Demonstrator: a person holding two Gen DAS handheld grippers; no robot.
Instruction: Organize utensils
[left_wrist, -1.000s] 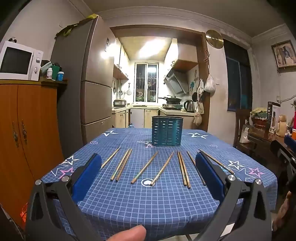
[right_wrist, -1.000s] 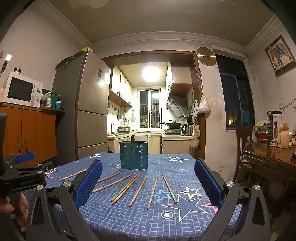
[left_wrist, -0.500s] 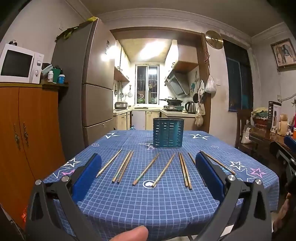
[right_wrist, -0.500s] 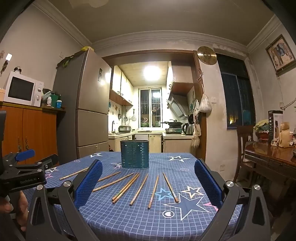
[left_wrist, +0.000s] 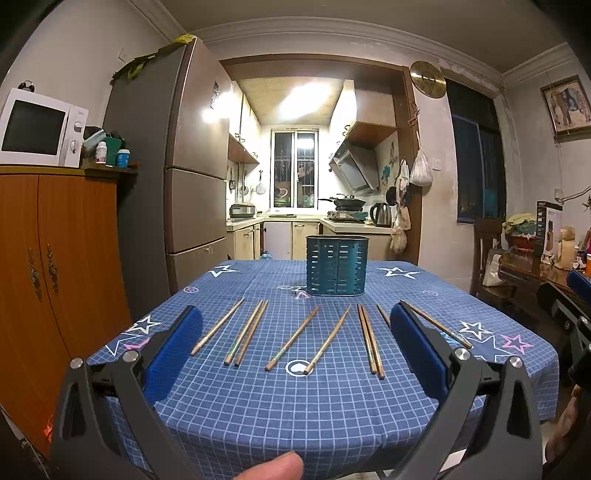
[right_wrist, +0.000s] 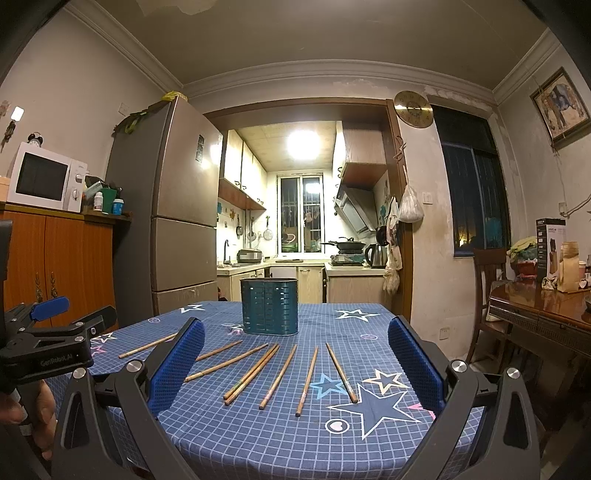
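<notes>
On the blue checked table, the chopsticks lie loose in a fanned row, all of them on the cloth between the near edge and the teal slotted holder, which stands upright toward the far side and looks empty from here, though its inside is hidden. Judging by that, the organizing has not begun: nothing is gathered, nothing is in the holder, and every stick remains to be picked up. The left gripper hovers short of the row with its jaws wide apart and nothing between them. The right gripper hangs over the near right part of the table, jaws equally wide and empty, with the chopsticks and the holder ahead of it. Against the frames from a second ago, little differs: the left view has tipped up slightly and sits a touch lower, so the holder shows more from the side, while the right view is nearly unchanged and both pairs of jaws are as open as before.
</notes>
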